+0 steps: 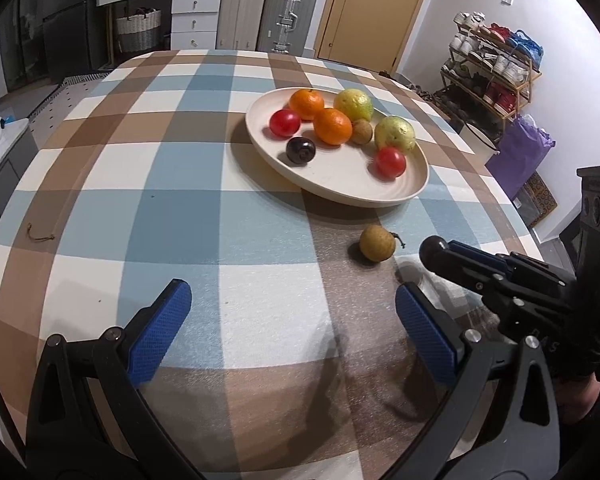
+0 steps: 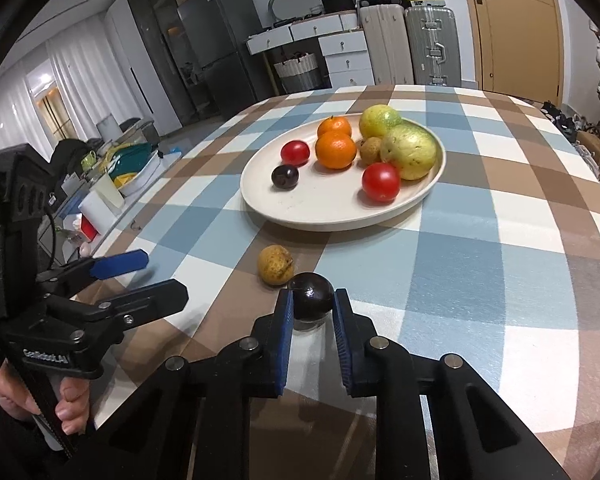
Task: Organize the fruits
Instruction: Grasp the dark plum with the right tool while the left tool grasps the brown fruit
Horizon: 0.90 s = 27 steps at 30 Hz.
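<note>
Right gripper (image 2: 310, 308) has a dark plum (image 2: 311, 297) pinched between its blue pads, jaws closed to the fruit's width; the small shadow on the checked tablecloth (image 2: 500, 248) directly beneath suggests the plum is just clear of the surface, though I cannot tell this for certain. Left gripper (image 1: 292, 320) is spread wide and empty, hovering low over the cloth, nothing between its fingers. One brownish longan (image 2: 275, 265) lies loose on the cloth just beside the held plum, between it and the plate (image 2: 340, 220). The plate — cream, shallow — sits farther in on the table and already carries two oranges (image 2: 336, 150), two red tomatoes (image 2: 381, 182), two yellow-green pears (image 2: 409, 151), a second dark plum (image 2: 285, 176) and another small brown longan (image 2: 370, 149). Step in hand, as I judge it: carrying the gripped plum to the plate. The next move calls for a lift over the rim and a set-down on the bare near part of the plate, jaws opened low so the round fruit does not roll into the tomato or off the edge. The loose longan remains — within reach of either gripper, the left being free.
</note>
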Each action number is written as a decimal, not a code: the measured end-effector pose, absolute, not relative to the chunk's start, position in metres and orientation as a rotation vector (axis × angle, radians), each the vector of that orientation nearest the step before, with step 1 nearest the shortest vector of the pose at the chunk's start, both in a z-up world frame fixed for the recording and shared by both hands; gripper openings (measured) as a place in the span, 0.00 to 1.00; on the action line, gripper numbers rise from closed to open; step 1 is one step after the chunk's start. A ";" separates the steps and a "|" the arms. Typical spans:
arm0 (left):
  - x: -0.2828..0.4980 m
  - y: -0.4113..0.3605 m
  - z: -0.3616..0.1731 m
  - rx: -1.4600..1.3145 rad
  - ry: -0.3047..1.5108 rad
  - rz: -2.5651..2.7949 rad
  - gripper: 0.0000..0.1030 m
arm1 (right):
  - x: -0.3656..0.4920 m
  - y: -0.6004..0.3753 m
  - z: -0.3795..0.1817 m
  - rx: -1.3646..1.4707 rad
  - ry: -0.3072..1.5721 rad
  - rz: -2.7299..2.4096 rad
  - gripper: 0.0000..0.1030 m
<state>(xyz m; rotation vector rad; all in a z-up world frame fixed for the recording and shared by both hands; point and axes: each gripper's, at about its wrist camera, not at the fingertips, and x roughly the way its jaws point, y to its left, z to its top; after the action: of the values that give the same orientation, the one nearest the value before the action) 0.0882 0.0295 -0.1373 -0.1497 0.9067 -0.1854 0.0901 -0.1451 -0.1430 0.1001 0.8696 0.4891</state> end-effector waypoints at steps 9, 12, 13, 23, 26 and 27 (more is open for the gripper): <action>0.102 0.004 -0.133 -0.052 0.902 -0.213 0.99 | 0.088 -0.162 -0.130 0.164 0.808 0.490 0.19; 0.109 -0.004 -0.135 -0.036 0.908 -0.222 0.99 | 0.088 -0.167 -0.128 0.173 0.797 0.489 0.20; 0.112 -0.006 -0.135 -0.035 0.912 -0.227 0.99 | 0.088 -0.169 -0.127 0.175 0.793 0.488 0.20; 0.133 -0.030 -0.144 0.031 0.936 -0.262 0.95 | 0.088 -0.183 -0.118 0.192 0.759 0.493 0.20; 0.139 -0.033 -0.147 0.036 0.946 -0.265 0.92 | 0.089 -0.186 -0.115 0.197 0.750 0.494 0.20; 0.140 -0.033 -0.148 0.035 0.948 -0.270 0.90 | 0.089 -0.187 -0.115 0.200 0.749 0.495 0.20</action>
<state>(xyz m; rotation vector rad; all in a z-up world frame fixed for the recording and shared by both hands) 0.1405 -0.0333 -0.1483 0.0352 0.9477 -0.2703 0.0887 -0.1871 -0.1151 0.1998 0.7486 0.4946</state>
